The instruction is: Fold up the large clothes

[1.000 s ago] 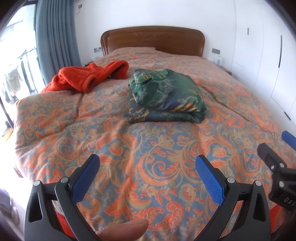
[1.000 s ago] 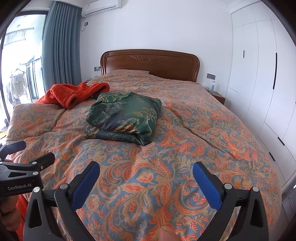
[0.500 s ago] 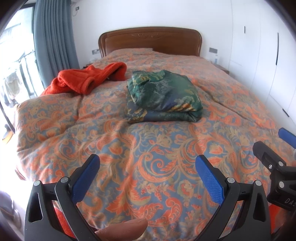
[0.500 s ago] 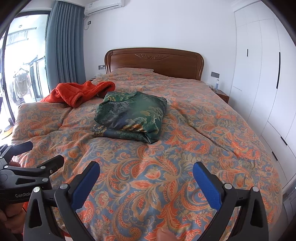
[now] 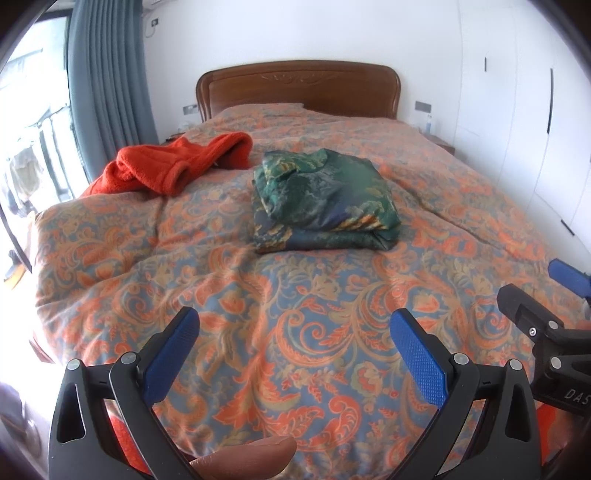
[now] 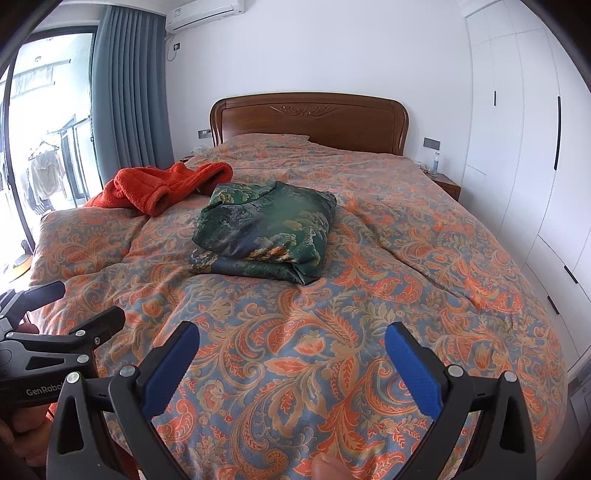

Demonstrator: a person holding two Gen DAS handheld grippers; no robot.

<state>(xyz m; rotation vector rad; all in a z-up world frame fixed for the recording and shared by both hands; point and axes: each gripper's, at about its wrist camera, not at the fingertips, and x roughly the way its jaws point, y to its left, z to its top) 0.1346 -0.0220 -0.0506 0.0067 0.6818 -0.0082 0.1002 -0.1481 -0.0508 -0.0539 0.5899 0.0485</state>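
The left gripper hangs over the near end of the bed, its blue-padded fingers spread wide with nothing between them but the duvet below. A fingertip of the person shows at the bottom edge of that view. The right gripper hovers just beside it, to the right, with fingers spread equally wide and empty. Each gripper shows at the edge of the other's view.

Beyond both, the orange and blue paisley duvet covers the whole bed. Near the middle of the bed lies the folded green garment, a patterned, glossy bundle stacked in layers, well apart from both grippers. Further back and to the left, near the bed's edge, a red fleece garment lies crumpled and unfolded, close to the green bundle; whether they touch cannot be told.

At the far end stands the wooden headboard. A grey curtain hangs at the left by a bright window, an air conditioner is mounted above it, and white wardrobes line the right wall.
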